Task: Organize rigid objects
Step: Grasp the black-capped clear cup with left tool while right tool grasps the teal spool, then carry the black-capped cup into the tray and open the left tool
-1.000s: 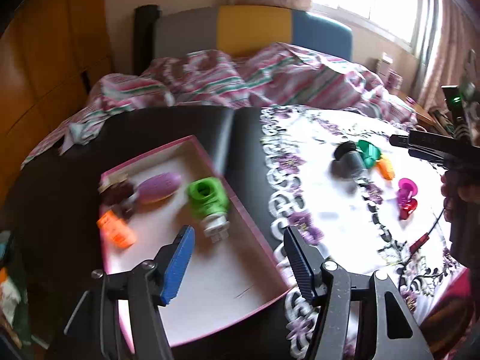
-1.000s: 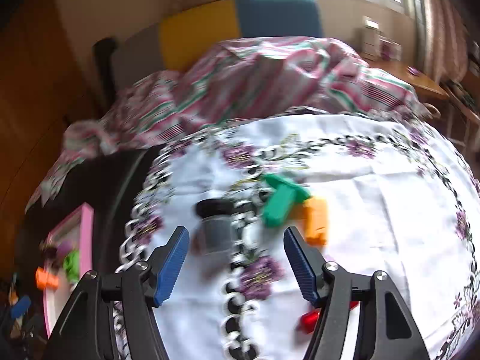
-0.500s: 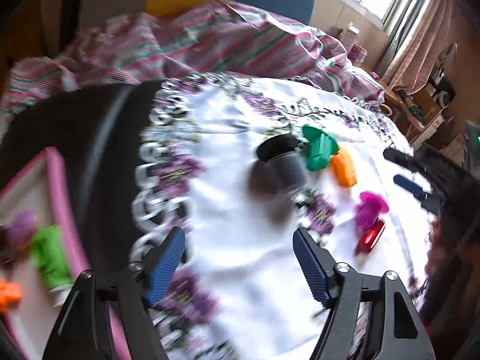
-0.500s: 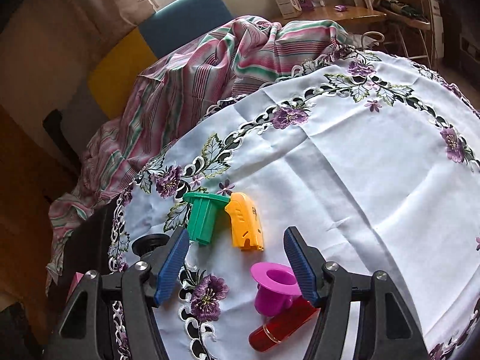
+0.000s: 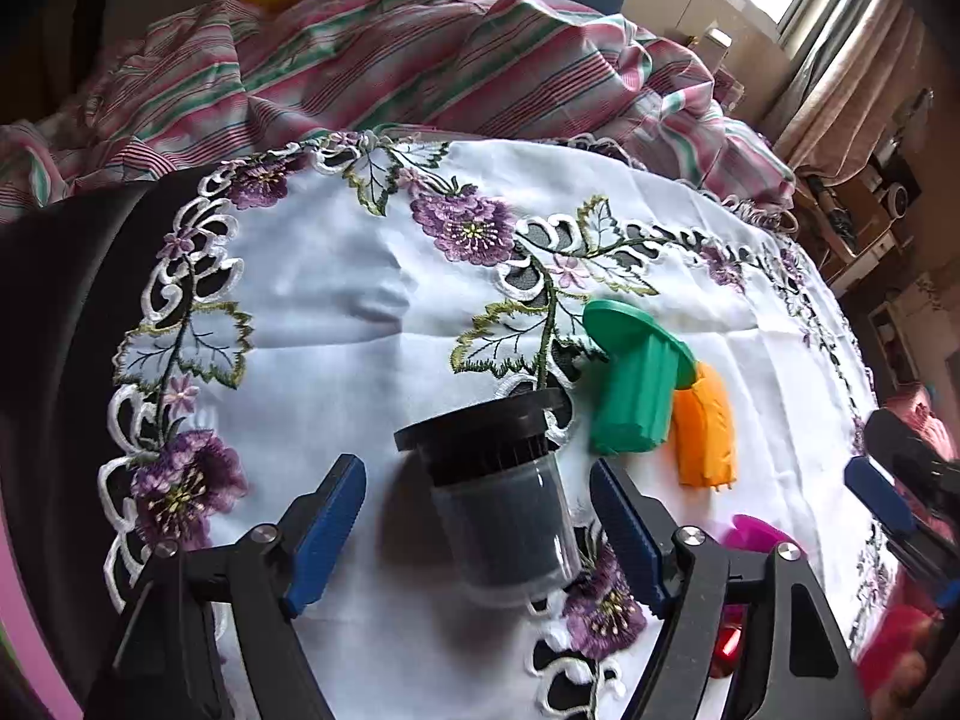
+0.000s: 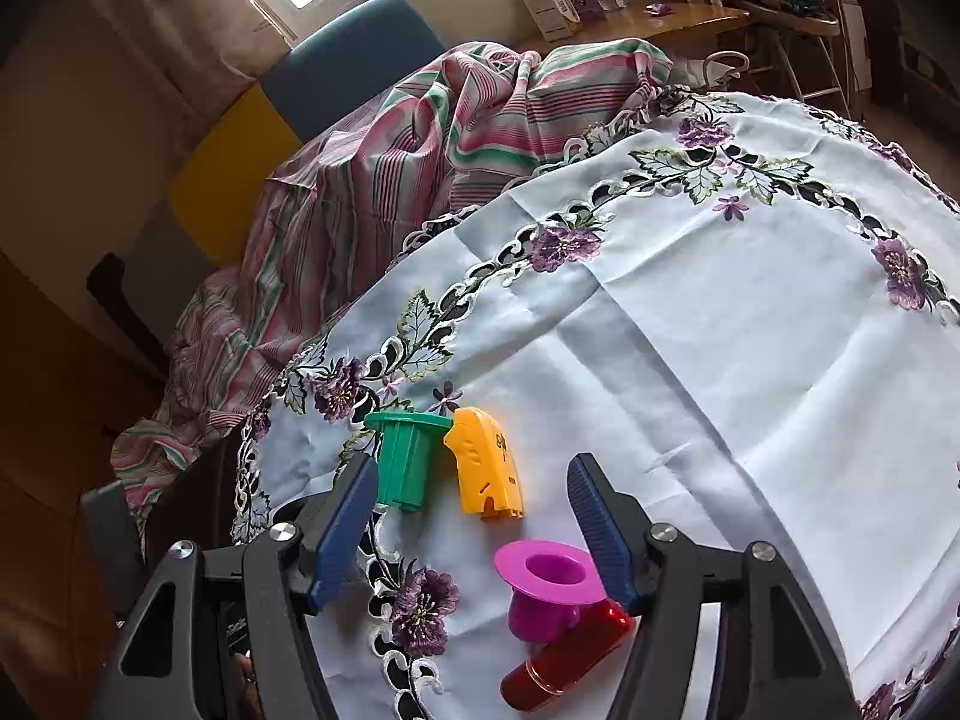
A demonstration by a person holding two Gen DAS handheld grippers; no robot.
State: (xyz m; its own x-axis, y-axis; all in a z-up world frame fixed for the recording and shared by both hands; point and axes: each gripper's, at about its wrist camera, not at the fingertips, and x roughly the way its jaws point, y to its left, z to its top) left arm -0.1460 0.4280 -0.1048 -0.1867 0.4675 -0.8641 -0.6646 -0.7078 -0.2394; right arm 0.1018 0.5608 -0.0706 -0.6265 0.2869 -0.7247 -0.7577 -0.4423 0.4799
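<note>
A dark translucent jar with a black lid lies tilted on the white embroidered tablecloth. My left gripper straddles it, its jaws closing, with a gap still showing between each blue pad and the jar. To its right lie a green flanged piece, an orange piece and a magenta cup-shaped piece. My right gripper hangs open above the green piece, orange piece, magenta piece and a red tube, touching none.
A striped pink and green cloth is heaped behind the table, before a blue and yellow chair. Bare black tabletop lies left of the tablecloth, with a pink tray rim at the far left. Cluttered wooden desks stand beyond.
My left gripper swung right from the pink tray across the tablecloth and sank around the black-lidded jar. My right gripper rolled and shifted over the magenta and orange pieces, then stayed still.
</note>
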